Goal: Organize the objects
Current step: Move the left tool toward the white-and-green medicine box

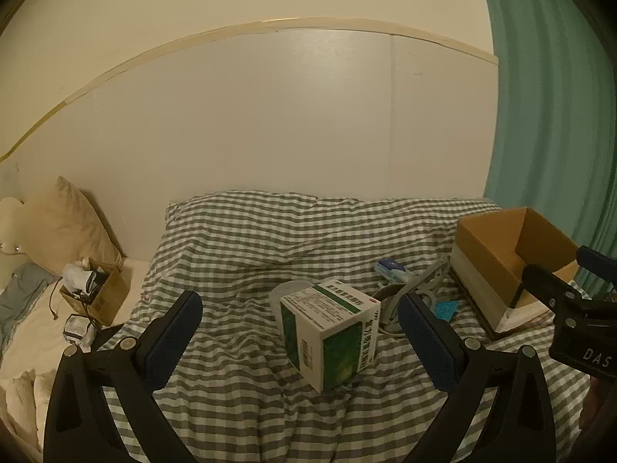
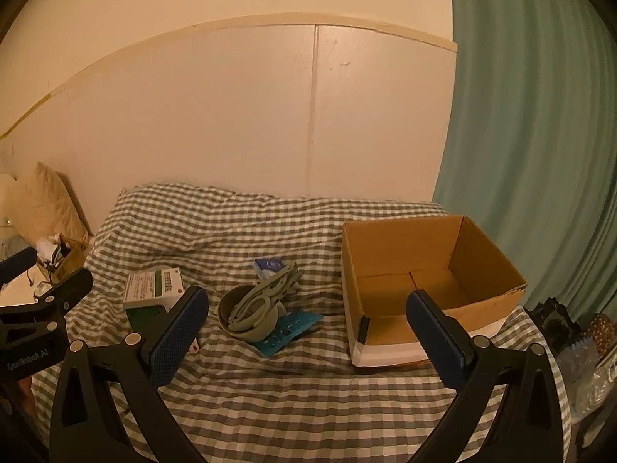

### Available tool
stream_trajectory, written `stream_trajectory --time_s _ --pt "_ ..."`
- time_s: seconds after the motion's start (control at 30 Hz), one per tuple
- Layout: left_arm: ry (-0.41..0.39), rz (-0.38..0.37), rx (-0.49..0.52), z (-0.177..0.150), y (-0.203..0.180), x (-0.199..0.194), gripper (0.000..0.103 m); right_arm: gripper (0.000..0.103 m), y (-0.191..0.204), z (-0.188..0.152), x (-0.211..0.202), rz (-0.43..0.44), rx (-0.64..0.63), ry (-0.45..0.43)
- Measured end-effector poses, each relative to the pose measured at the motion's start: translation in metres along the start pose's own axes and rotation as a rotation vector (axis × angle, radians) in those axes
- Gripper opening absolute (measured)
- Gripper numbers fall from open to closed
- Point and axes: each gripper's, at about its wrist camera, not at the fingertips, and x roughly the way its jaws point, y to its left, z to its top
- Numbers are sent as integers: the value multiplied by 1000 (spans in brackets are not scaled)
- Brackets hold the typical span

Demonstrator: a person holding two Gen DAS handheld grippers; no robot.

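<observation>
On the checked bedspread, nearest the cameras, the left hand-held gripper and the right hand-held gripper both stand wide apart, gripping nothing. Just beyond lies the green-and-white medicine box, tilted on the folds, with a bowl holding grey-green clips on a blue packet beside it. Farther right sits the open cardboard box, before the teal curtain.

Matt cardboard box, checked cloth bedspread
</observation>
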Motion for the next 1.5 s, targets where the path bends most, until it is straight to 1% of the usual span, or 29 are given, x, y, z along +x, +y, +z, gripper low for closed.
stream_trajectory --time_s 0.1,0.33,0.53,0.77,0.9,1.17,1.3,1.5 --pt "3 -9 8 1 -5 -4 103 103 1 1 -4 -9 3 -17" --pt "-30 -43 12 7 -9 -22 103 103 -5 7 -20 -6 20 -45" --pt "-2 -30 4 5 -6 -13 103 103 -9 8 -21 -3 23 -37" --pt "42 -13 8 -1 -5 3 103 103 -5 2 -6 -4 1 -5" --pt "45 0 8 -2 -5 0 103 103 -2 0 -3 -5 -6 7" --pt "51 18 -13 -5 1 -12 103 103 -4 4 -14 0 3 -5" --pt "47 37 -18 -6 4 -14 103 103 -2 3 -13 7 -8 11" --pt "69 53 -14 -14 -3 -7 103 103 -1 0 -6 6 -20 34"
